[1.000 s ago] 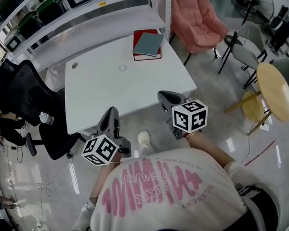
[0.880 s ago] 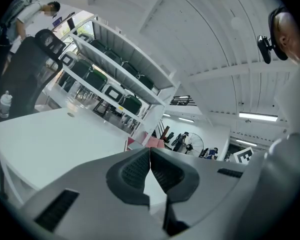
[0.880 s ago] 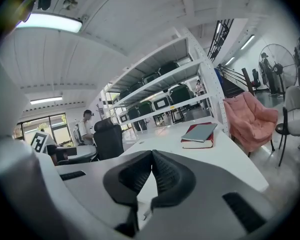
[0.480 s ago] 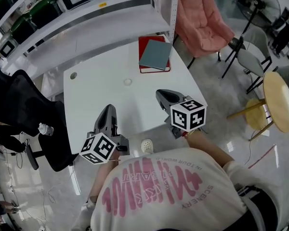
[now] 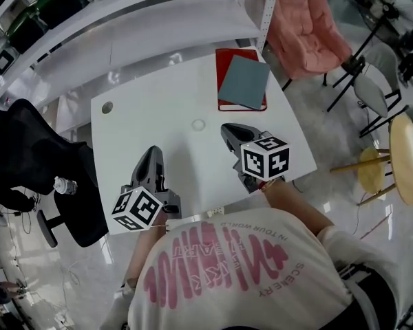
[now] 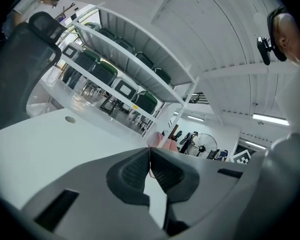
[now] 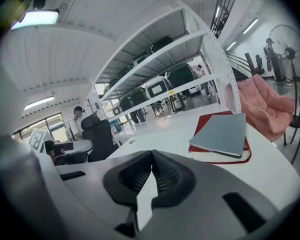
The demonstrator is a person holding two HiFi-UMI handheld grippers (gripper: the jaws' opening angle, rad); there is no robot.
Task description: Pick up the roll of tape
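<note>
The roll of tape (image 5: 198, 124) is a small clear ring lying flat near the middle of the white table (image 5: 138, 129). My right gripper (image 5: 225, 127) hovers over the table just right of the roll, jaws shut and empty (image 7: 152, 154). Over the table's near left part, my left gripper (image 5: 153, 151) is some way short of the roll, its jaw tips meeting with nothing between them (image 6: 150, 151). Neither gripper view shows the roll.
A grey notebook on a red book (image 5: 242, 81) lies at the table's far right corner. White shelving (image 5: 124, 19) with cases stands behind the table. A black office chair (image 5: 27, 157) is at the left, a pink armchair (image 5: 310, 33) and a round wooden table (image 5: 409, 157) at the right.
Both grippers have moved forward from beyond the table's near edge to over its top, closer to the roll. Their jaws stay shut.
</note>
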